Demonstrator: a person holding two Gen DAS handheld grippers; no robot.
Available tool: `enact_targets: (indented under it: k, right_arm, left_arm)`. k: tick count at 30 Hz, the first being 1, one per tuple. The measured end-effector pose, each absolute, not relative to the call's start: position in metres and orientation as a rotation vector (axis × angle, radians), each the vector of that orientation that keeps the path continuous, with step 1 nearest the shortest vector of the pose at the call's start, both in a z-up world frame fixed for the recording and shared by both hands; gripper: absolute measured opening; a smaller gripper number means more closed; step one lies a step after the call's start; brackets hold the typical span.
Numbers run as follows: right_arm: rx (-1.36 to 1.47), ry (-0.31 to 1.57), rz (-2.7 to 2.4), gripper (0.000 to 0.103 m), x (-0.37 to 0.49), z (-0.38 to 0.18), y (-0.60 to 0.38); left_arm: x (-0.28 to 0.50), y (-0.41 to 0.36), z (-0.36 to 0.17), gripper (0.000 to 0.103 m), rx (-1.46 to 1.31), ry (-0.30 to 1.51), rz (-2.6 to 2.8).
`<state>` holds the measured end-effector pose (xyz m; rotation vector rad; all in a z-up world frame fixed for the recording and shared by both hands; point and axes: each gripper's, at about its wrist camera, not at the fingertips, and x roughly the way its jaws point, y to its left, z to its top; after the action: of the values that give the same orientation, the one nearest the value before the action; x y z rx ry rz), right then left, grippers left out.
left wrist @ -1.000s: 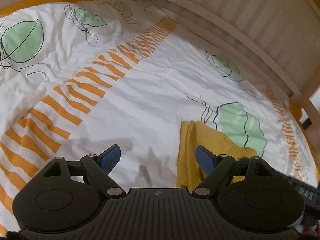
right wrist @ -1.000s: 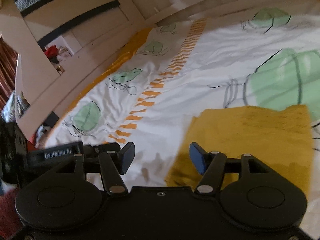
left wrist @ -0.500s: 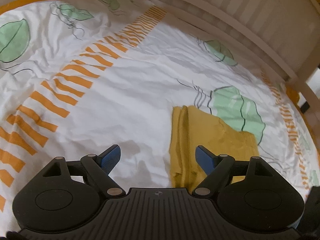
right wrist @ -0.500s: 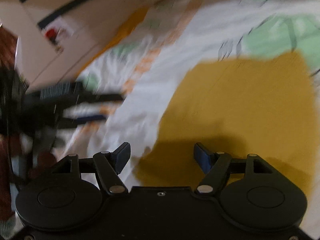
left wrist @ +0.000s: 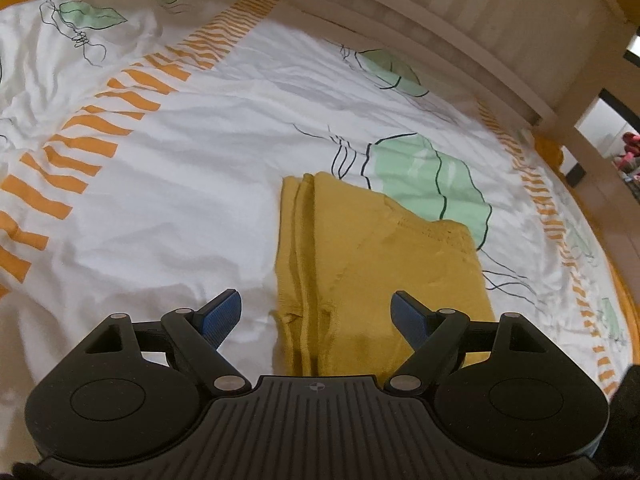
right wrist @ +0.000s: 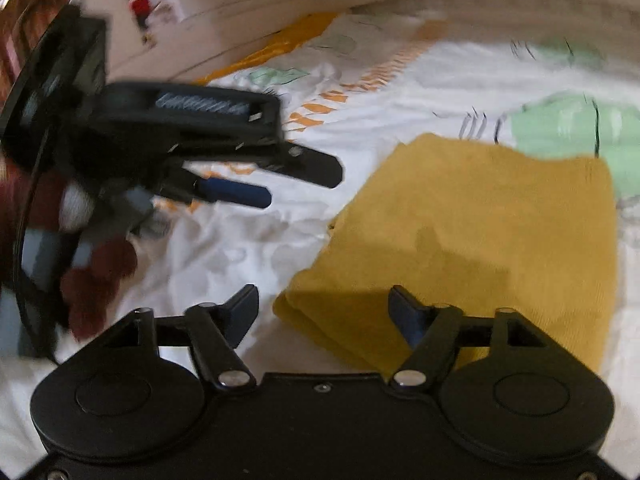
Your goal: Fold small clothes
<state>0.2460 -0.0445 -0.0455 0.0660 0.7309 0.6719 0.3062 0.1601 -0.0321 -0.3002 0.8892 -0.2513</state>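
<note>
A folded mustard-yellow garment point(left wrist: 384, 264) lies flat on the white printed bedsheet point(left wrist: 192, 168), its layered fold edges on its left side. My left gripper point(left wrist: 316, 304) hovers open just over the garment's near left edge, touching nothing. In the right wrist view the garment point(right wrist: 480, 224) fills the right half, and its near corner sits below the gap of my right gripper point(right wrist: 323, 300). That gripper's jaws are closing, but the pads do not press the cloth. The left tool shows there too, with one blue pad point(right wrist: 236, 194) over bare sheet.
The sheet carries orange stripe bands point(left wrist: 100, 120) and green leaf prints point(left wrist: 424, 184). A pale slatted bed rail point(left wrist: 460, 16) runs along the far side. A hand in dark red point(right wrist: 96, 280) holds the left tool. Floor and clutter point(left wrist: 628, 156) lie beyond the bed's right edge.
Both grippers have come closer to the yellow garment, which now reaches between their fingers in both views. The right view rolled, and the left tool now looms larger in it.
</note>
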Motion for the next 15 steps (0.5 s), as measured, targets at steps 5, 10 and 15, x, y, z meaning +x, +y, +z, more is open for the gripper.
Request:
enact_targets:
  k: [5, 10, 15]
  right_arm:
    - [-0.116, 0.677, 0.682, 0.049, 0.236, -0.045, -0.021]
    - [-0.116, 0.67, 0.653, 0.042, 0.238, -0.049, -0.019]
    - [-0.117, 0.704, 0.643, 0.042, 0.241, -0.056, -0.022]
  left_arm:
    - [0.308, 0.162, -0.034, 0.081, -0.312, 0.908, -0.241]
    - [0.309, 0.161, -0.035, 0.081, -0.306, 0.917, -0.243]
    - [0.309, 0.162, -0.034, 0.081, -0.307, 0.919, -0.24]
